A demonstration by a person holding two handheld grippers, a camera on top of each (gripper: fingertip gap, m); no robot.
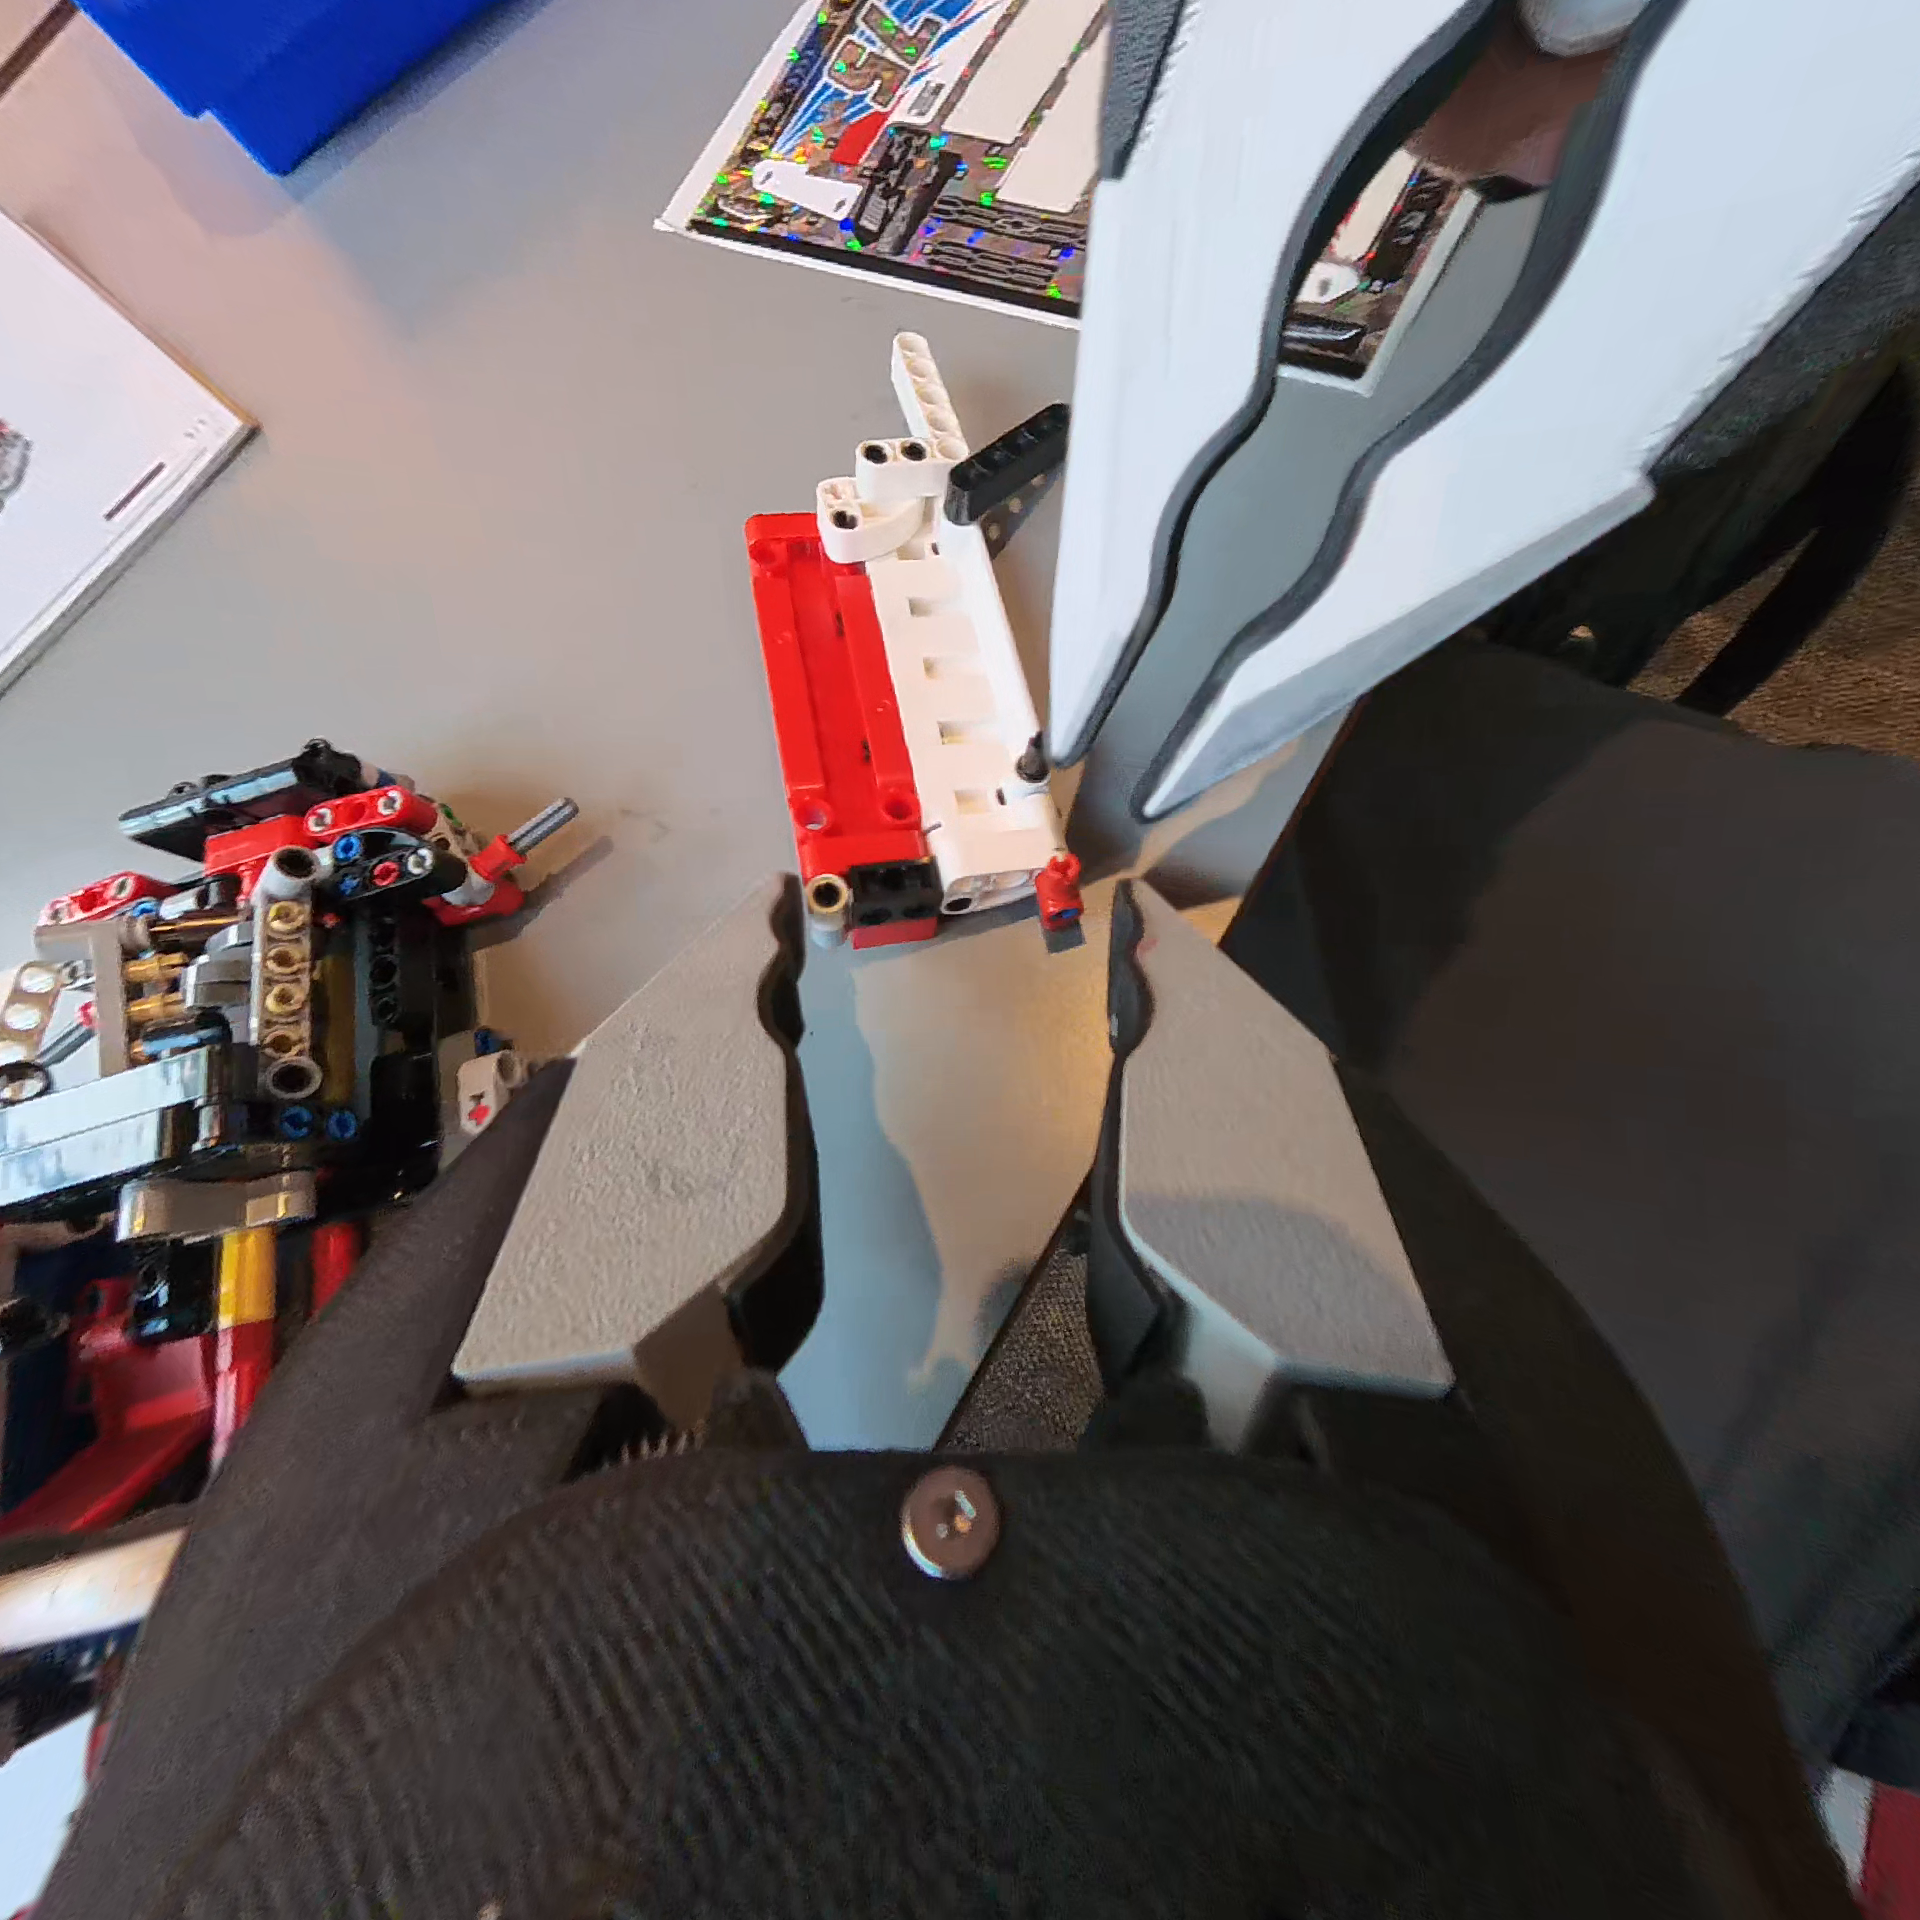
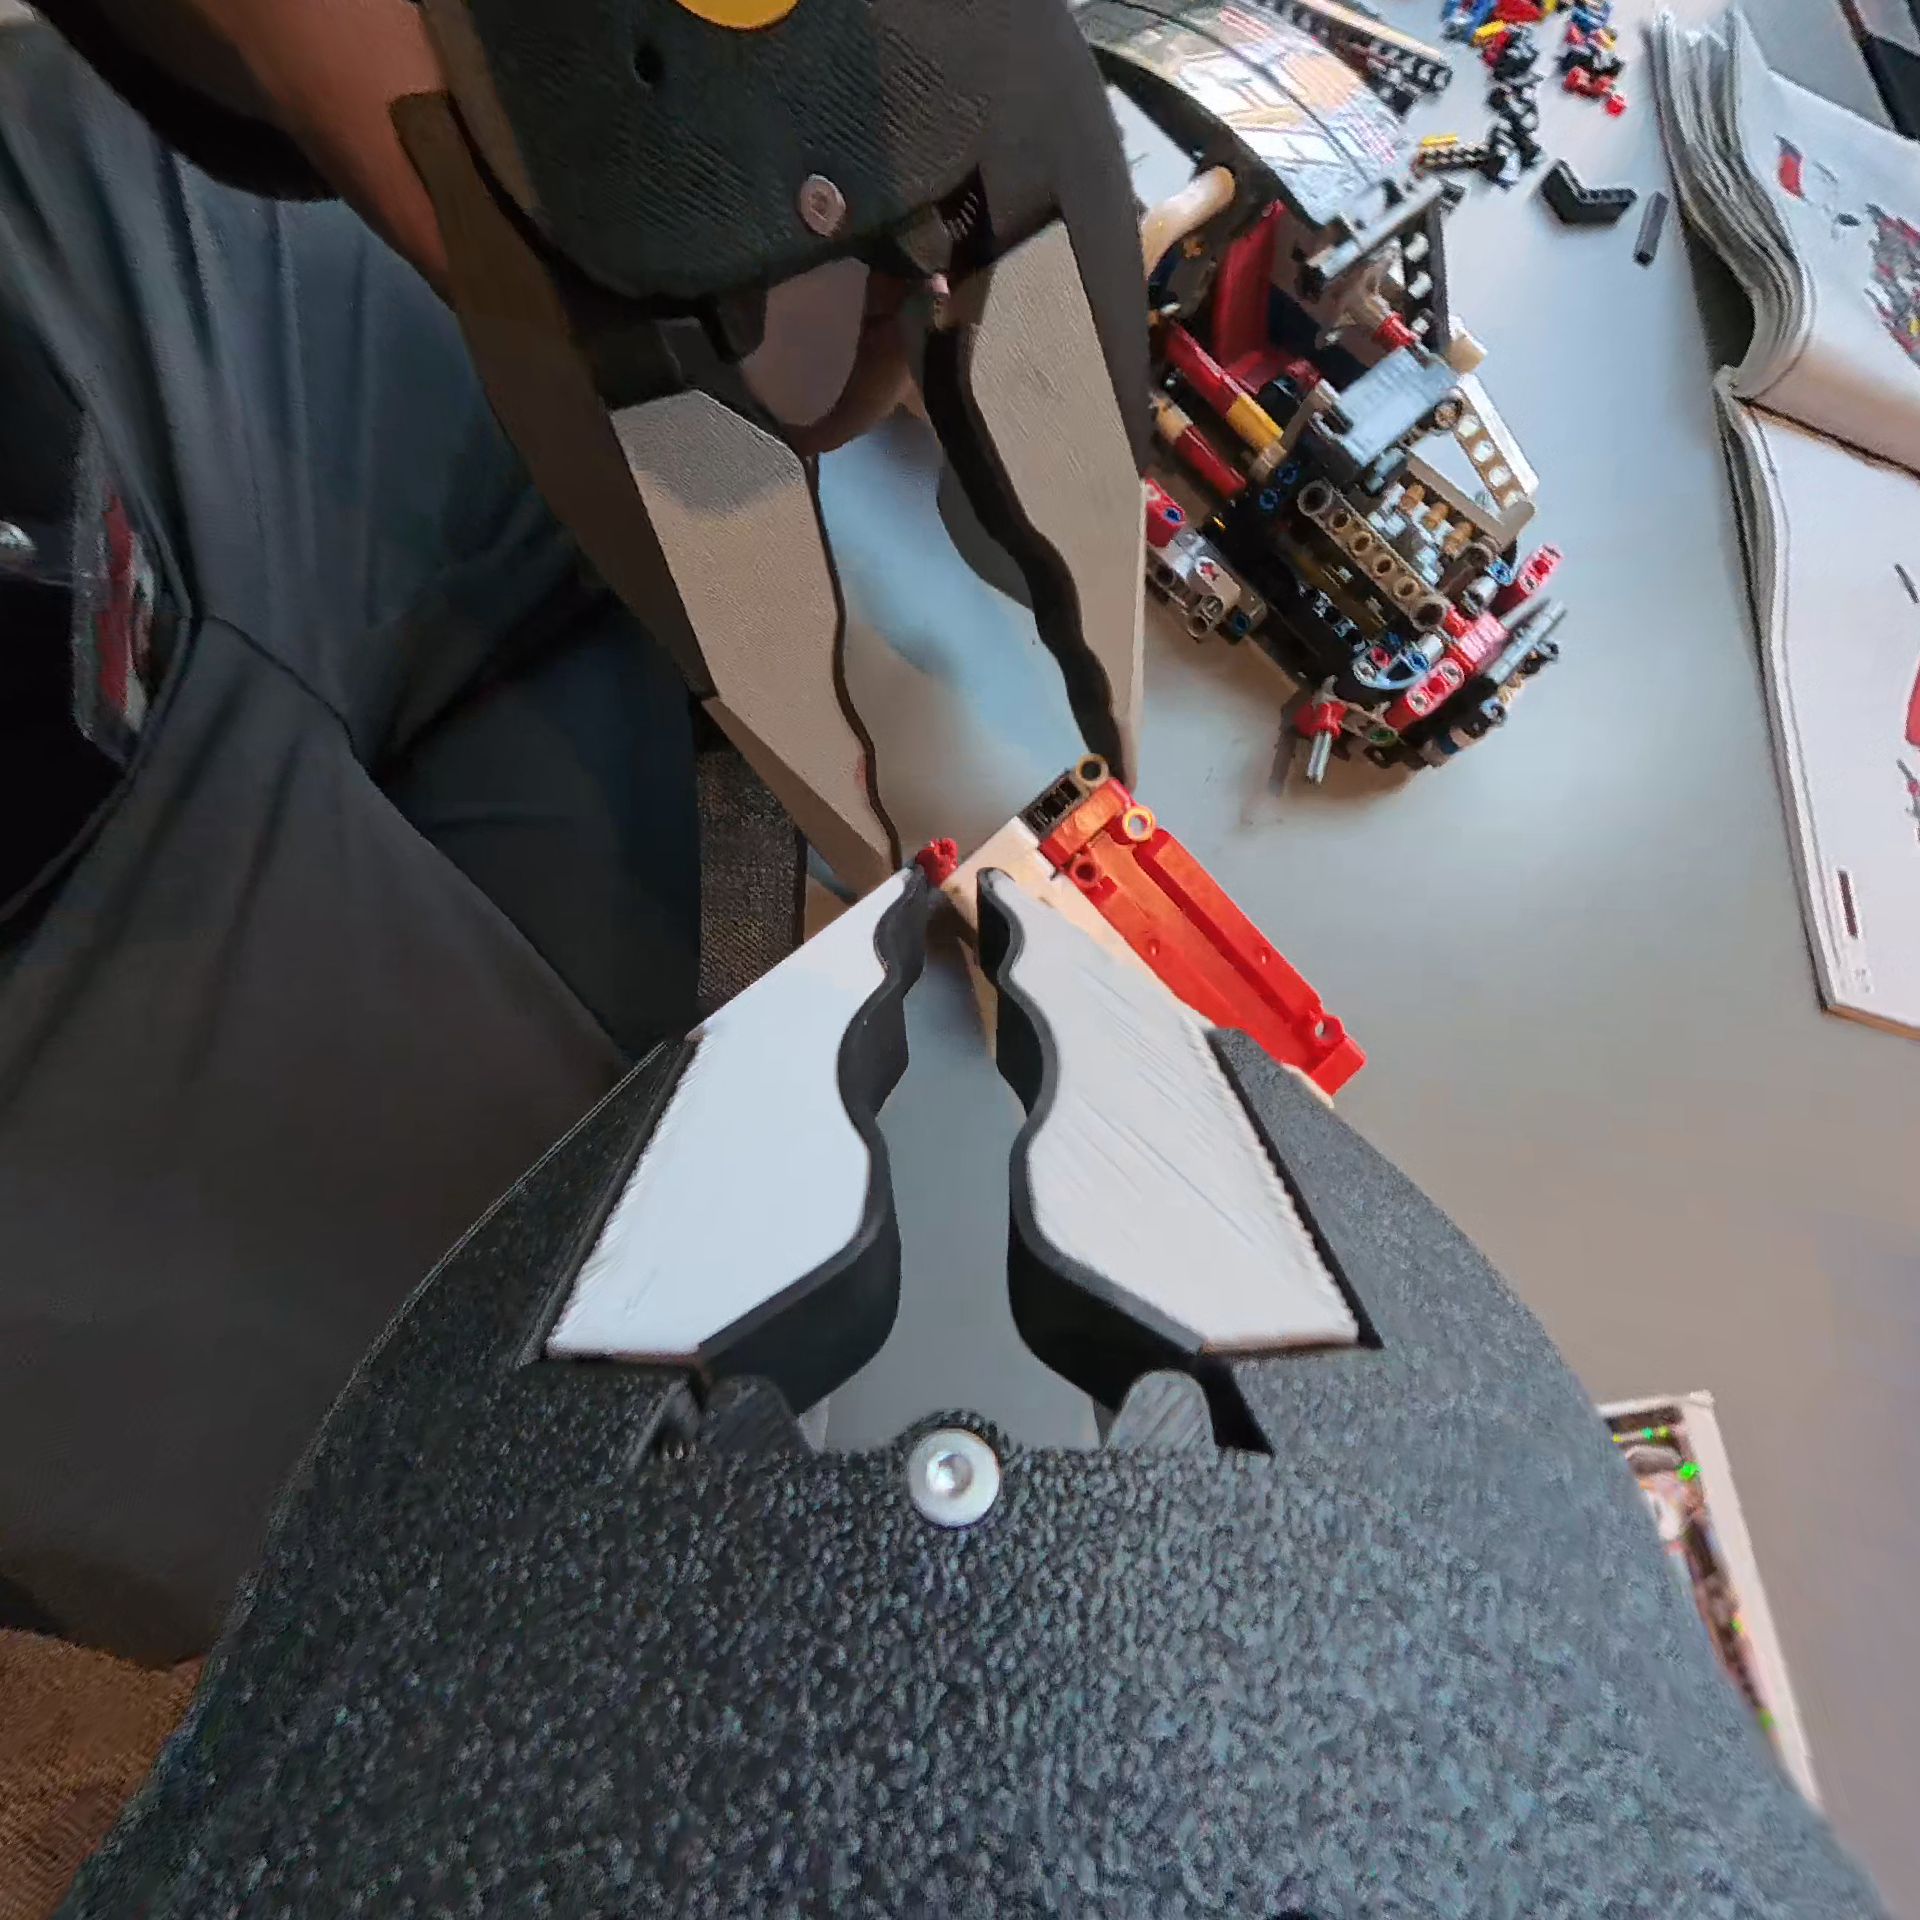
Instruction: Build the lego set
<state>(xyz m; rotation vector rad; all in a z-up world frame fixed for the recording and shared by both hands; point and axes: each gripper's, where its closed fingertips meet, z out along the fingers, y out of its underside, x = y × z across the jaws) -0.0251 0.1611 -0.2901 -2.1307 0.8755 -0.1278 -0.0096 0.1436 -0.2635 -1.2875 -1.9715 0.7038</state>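
Observation:
A flat sub-assembly, a red panel (image 1: 831,675) joined to a white panel (image 1: 966,665) with white and black beams at its far end, lies on the grey table near the edge. It also shows in the right wrist view (image 2: 1205,935). My left gripper (image 1: 956,914) is open, its tips on either side of the assembly's near end, which carries a small red connector (image 1: 1060,883). My right gripper (image 2: 954,883) comes in from the other side. Its jaws stand a narrow gap apart, with nothing seen between them, over the white panel's corner beside a black pin (image 1: 1034,753).
A large part-built car model (image 1: 260,997) stands left of the assembly, also in the right wrist view (image 2: 1351,520). A sticker sheet (image 1: 914,156), a blue bin (image 1: 281,62), an open instruction booklet (image 2: 1818,623) and several loose pieces (image 2: 1527,62) lie around. A person's lap (image 2: 312,727) is at the table edge. The tips of both grippers are at nearly the same place.

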